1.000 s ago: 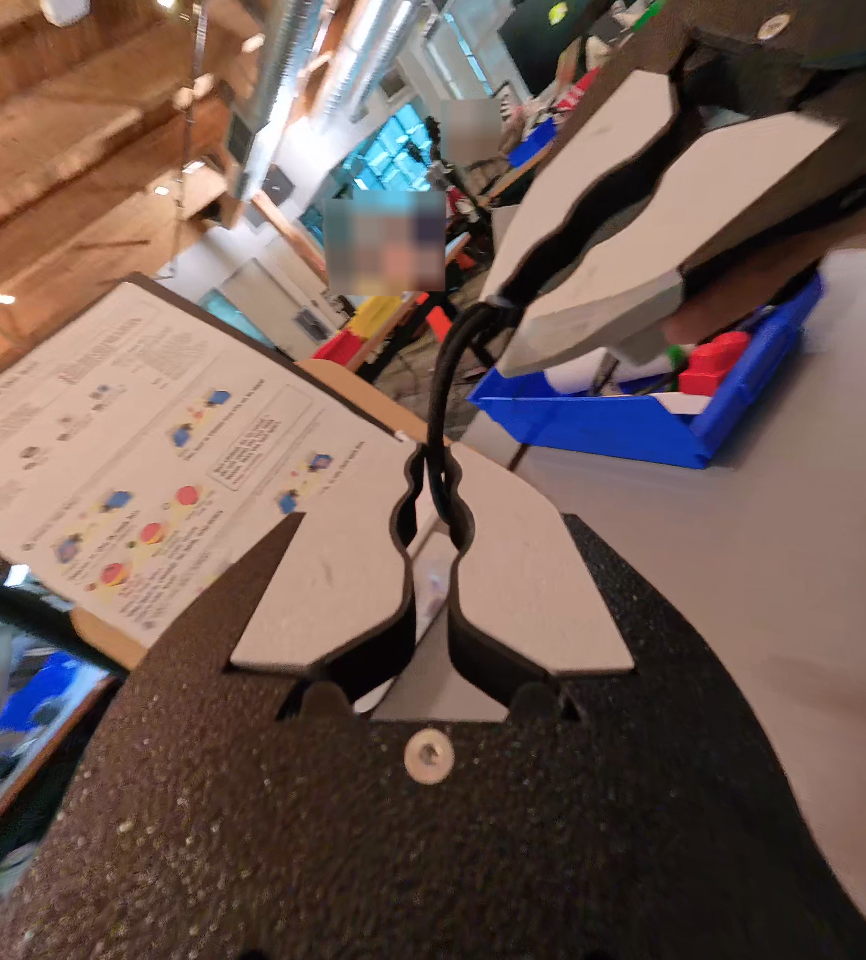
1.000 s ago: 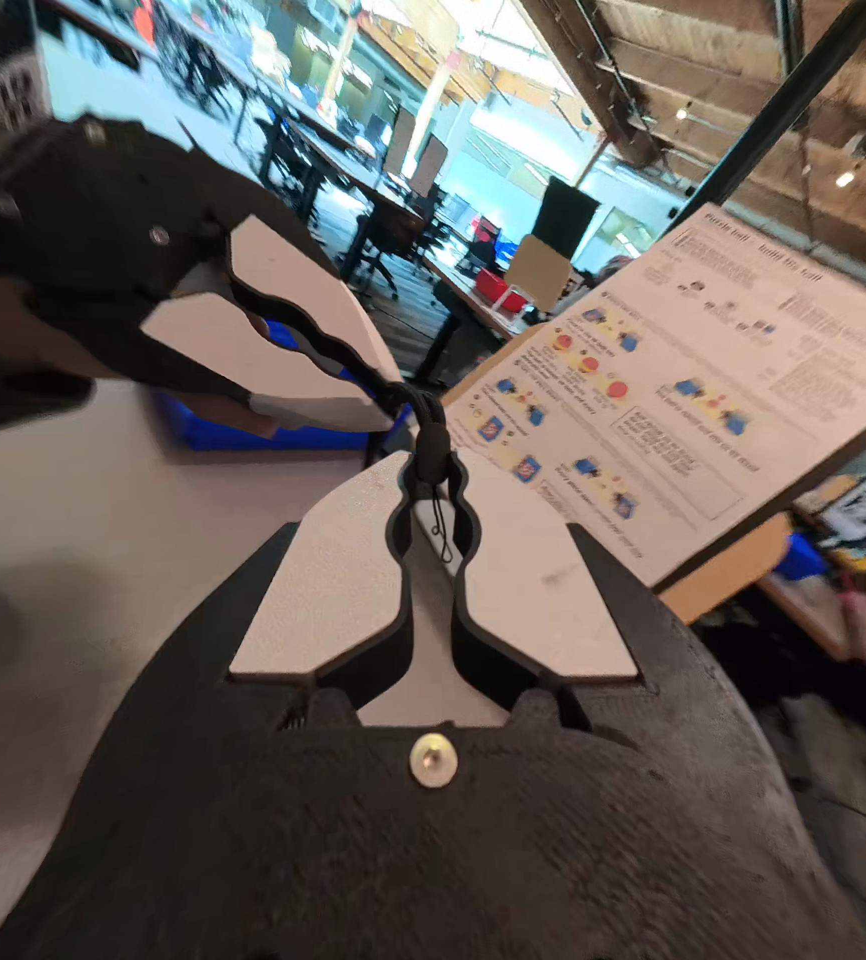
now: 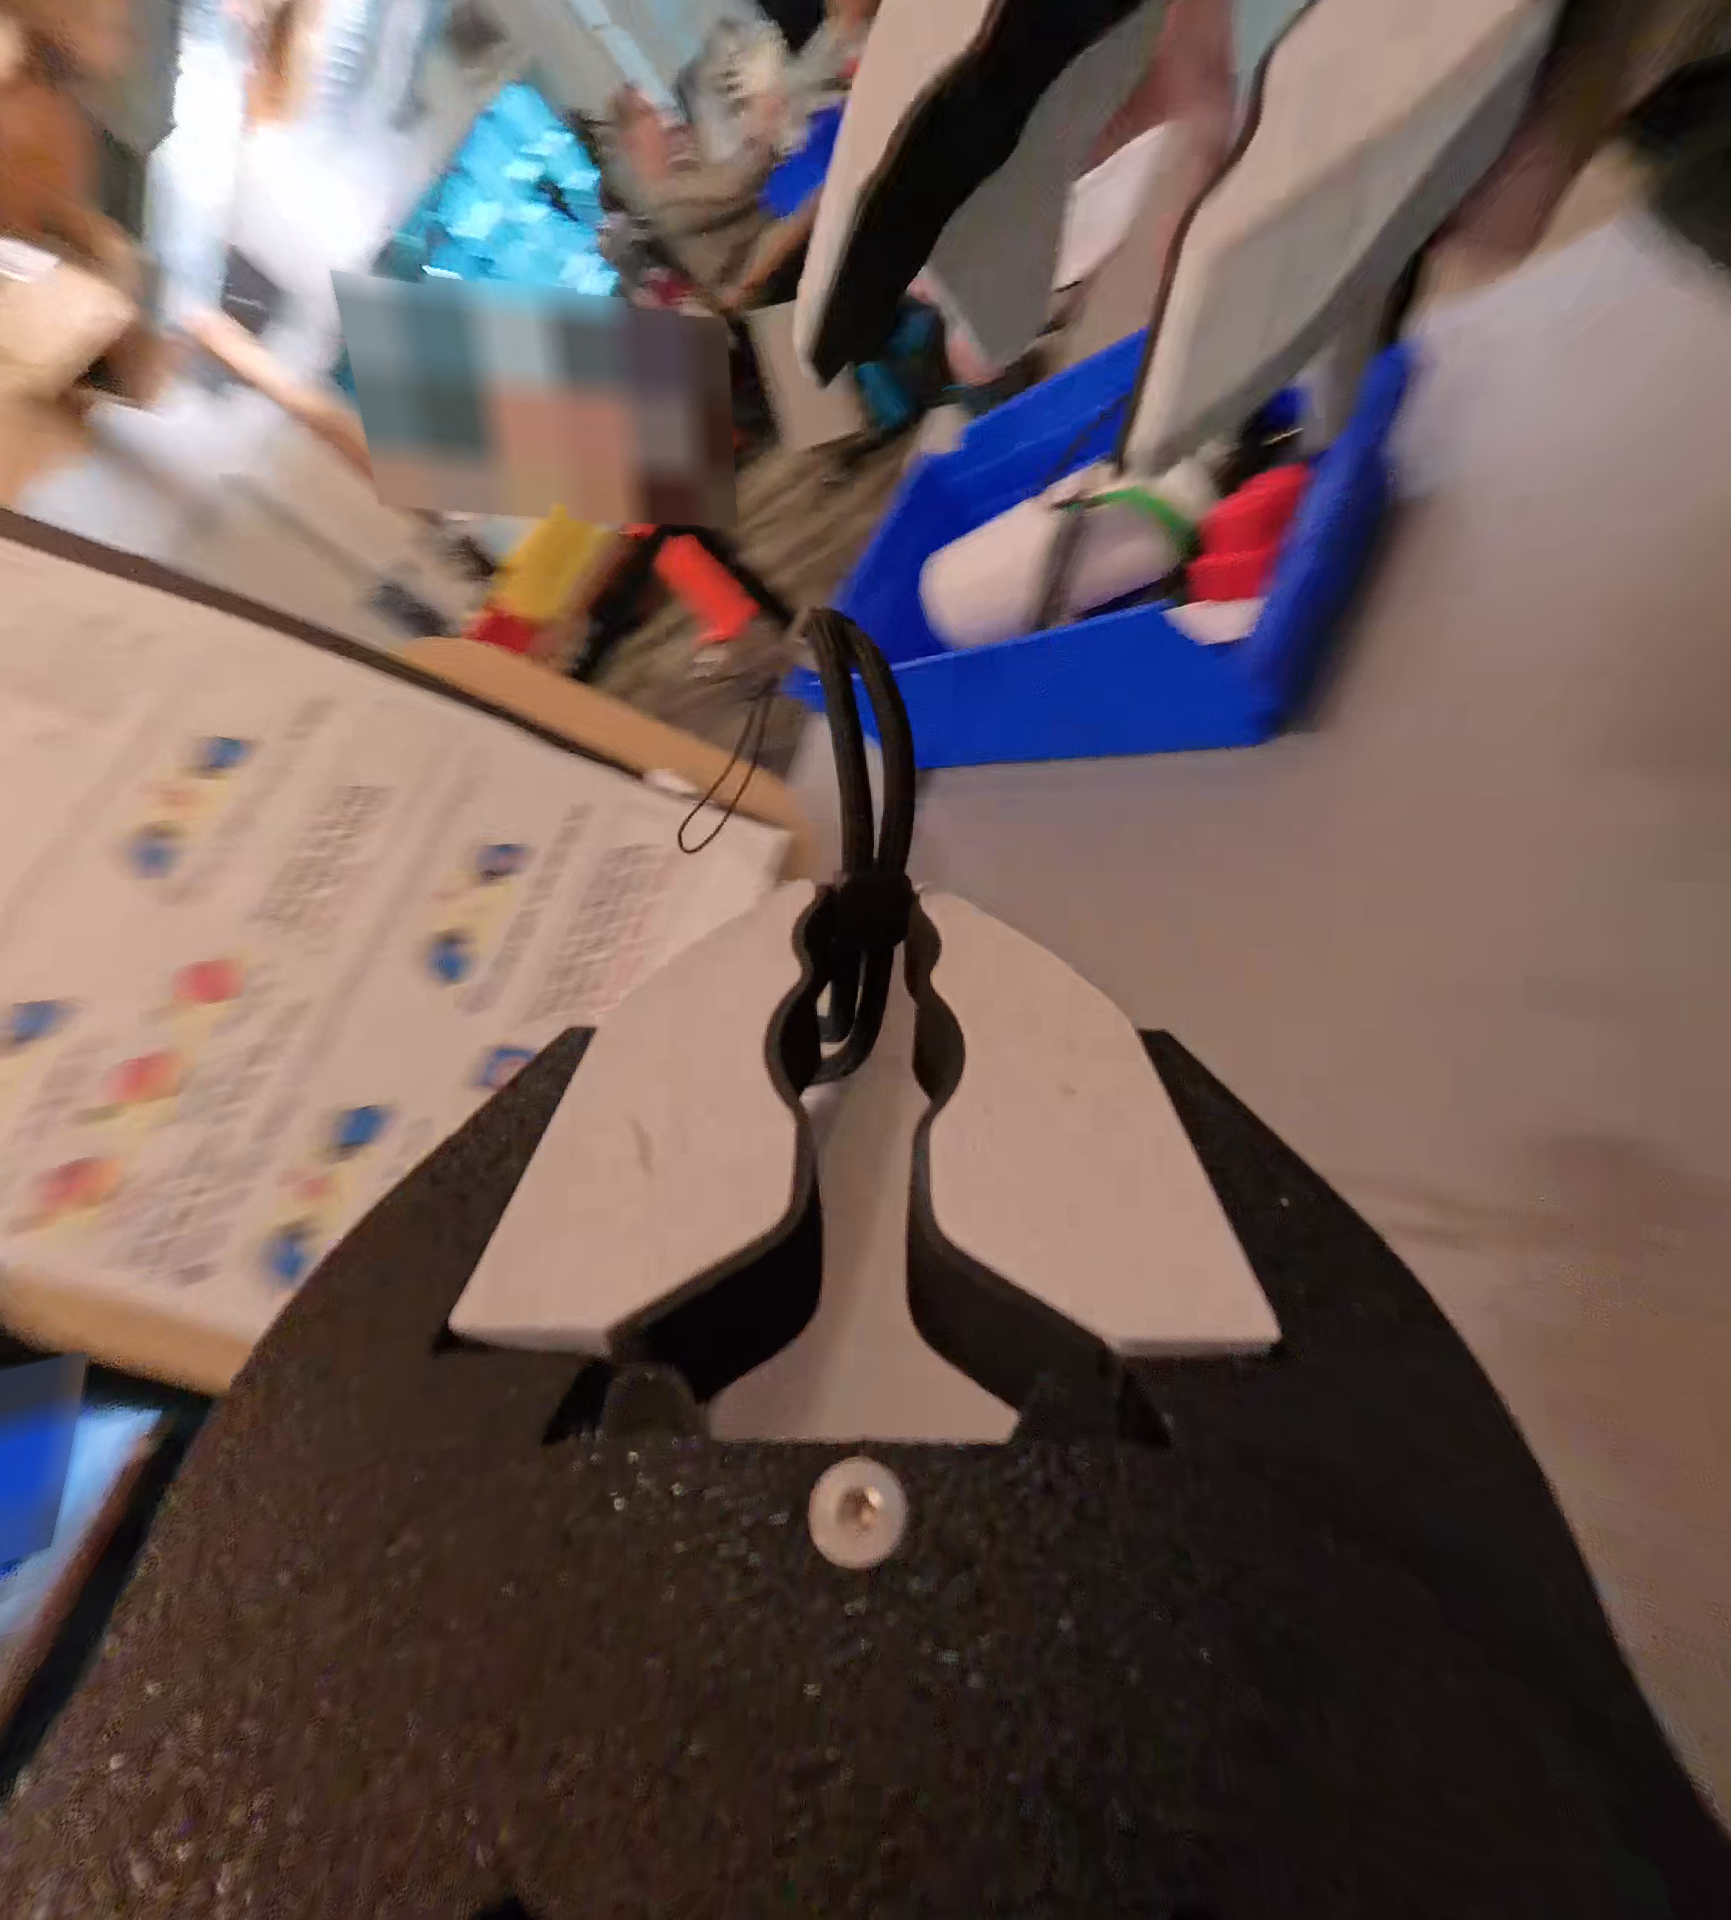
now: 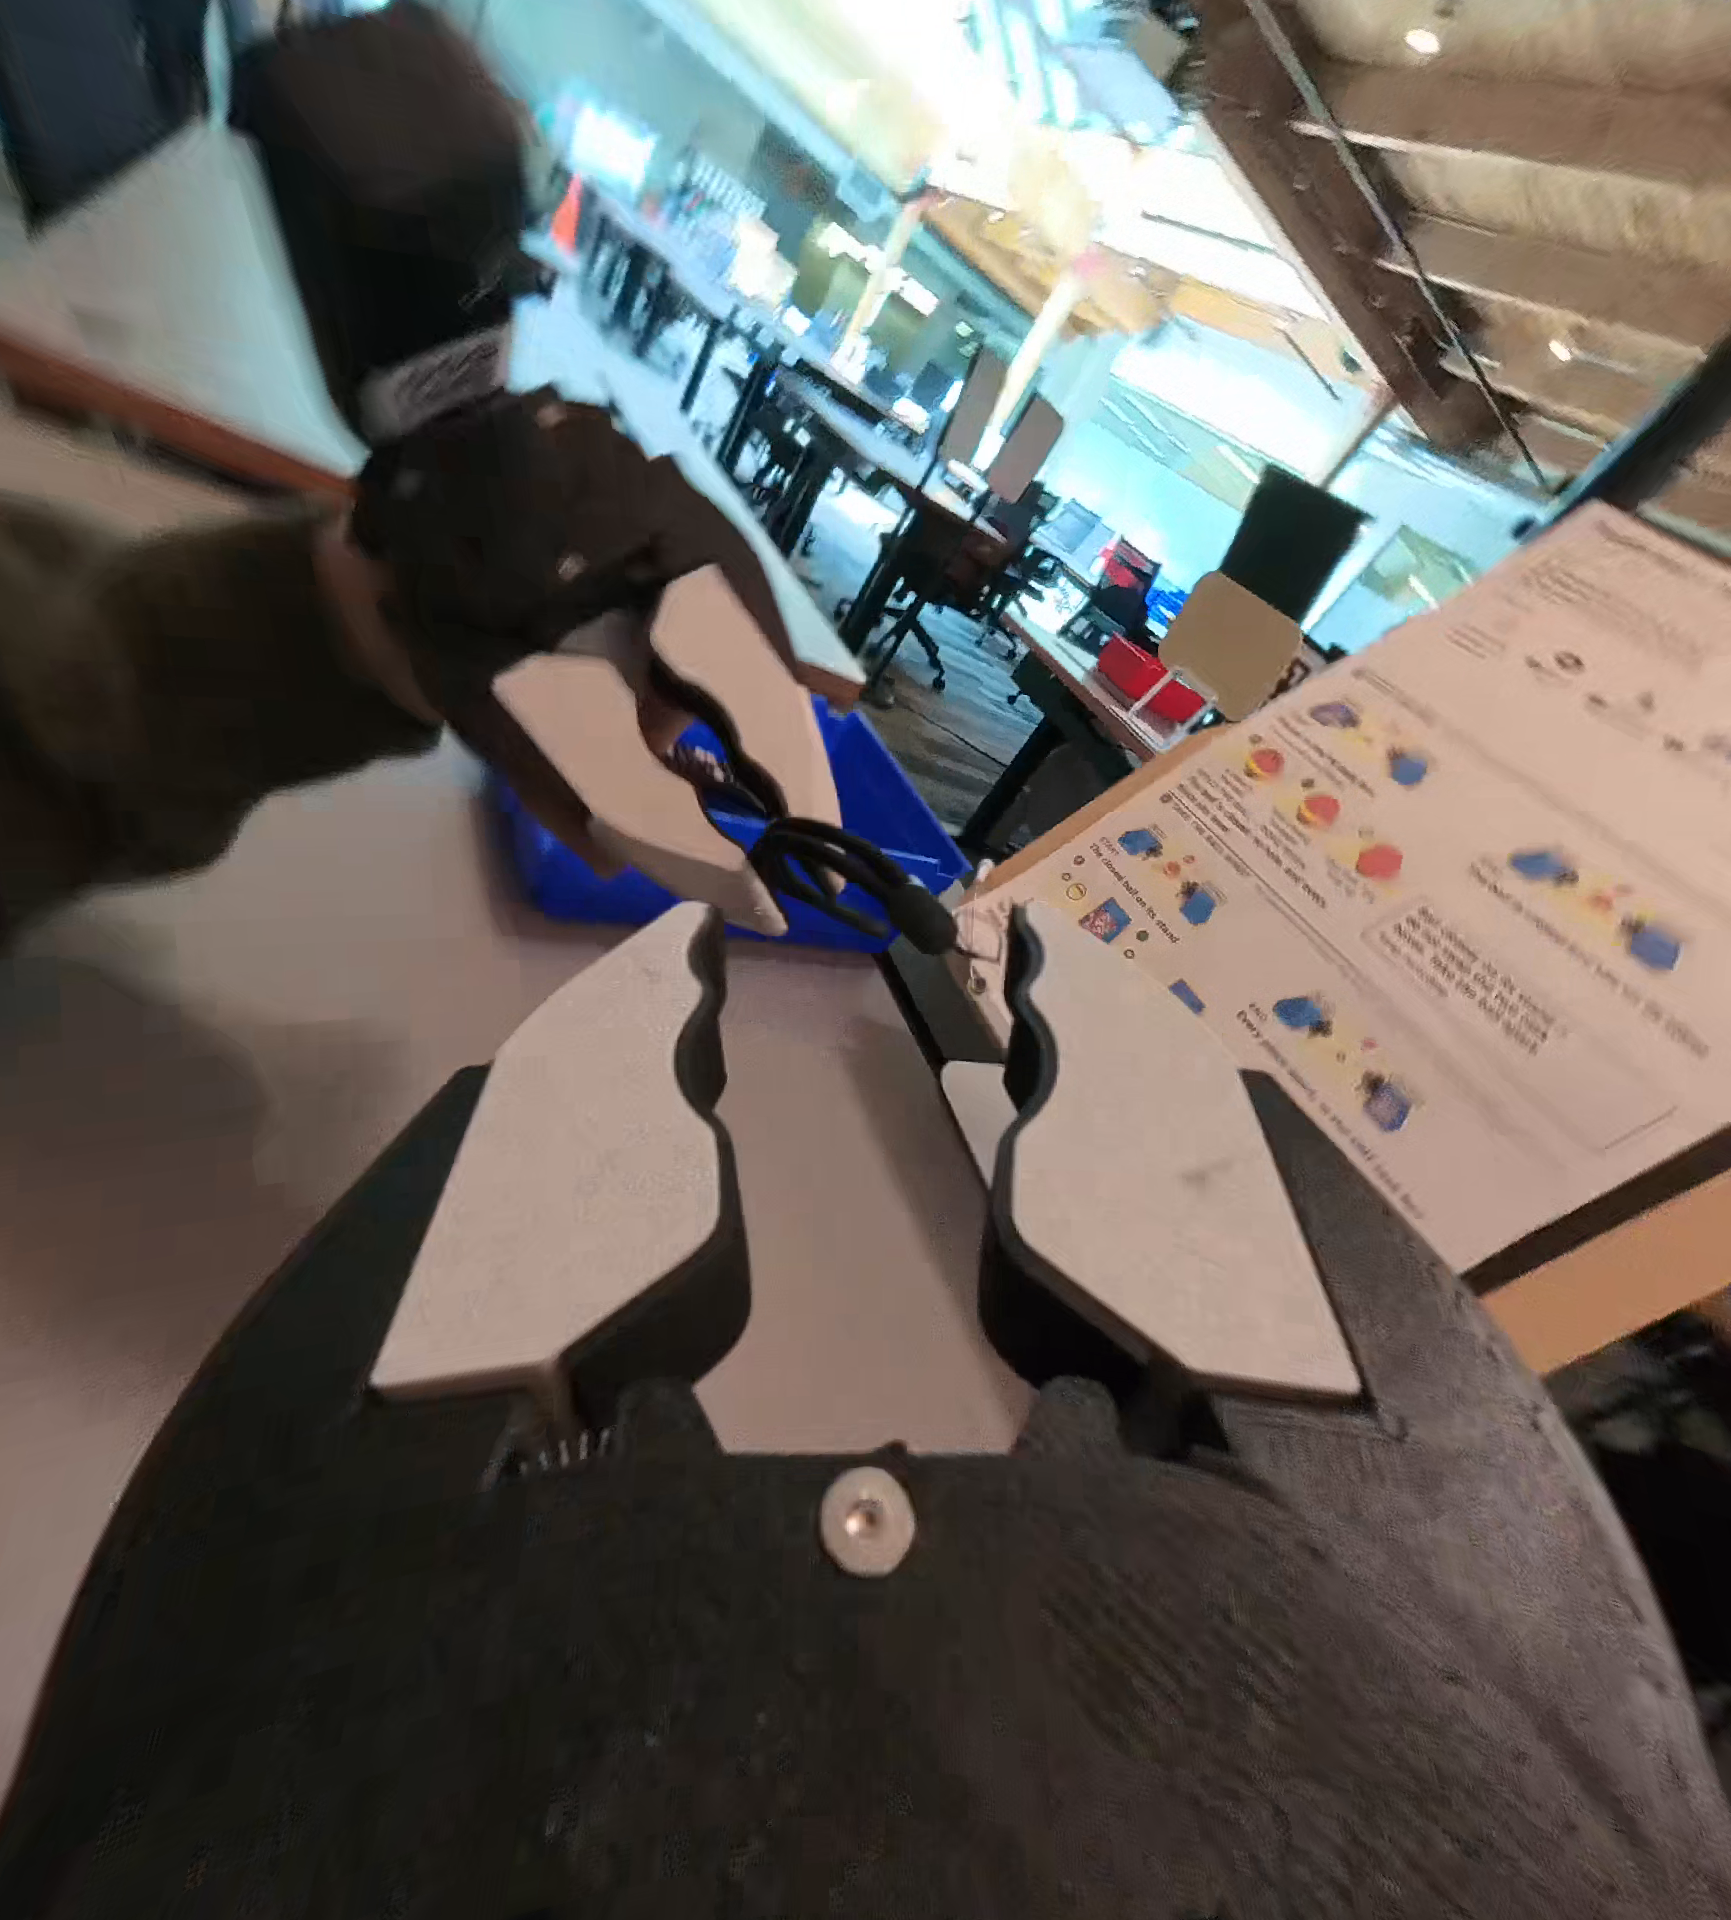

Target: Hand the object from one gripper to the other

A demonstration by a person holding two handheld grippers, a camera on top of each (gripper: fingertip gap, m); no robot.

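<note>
Left gripper (image 3: 859,914): clenched on a black looped cord (image 3: 866,790) at its fingertips.
Right gripper (image 4: 866,920): spread wide, holding nothing, cord tip just ahead.
Open room: bare grey table (image 3: 1360,935) right of the left gripper.
Edges: blue bin (image 3: 1100,675) ahead; instruction board (image 3: 217,935) left.
</note>
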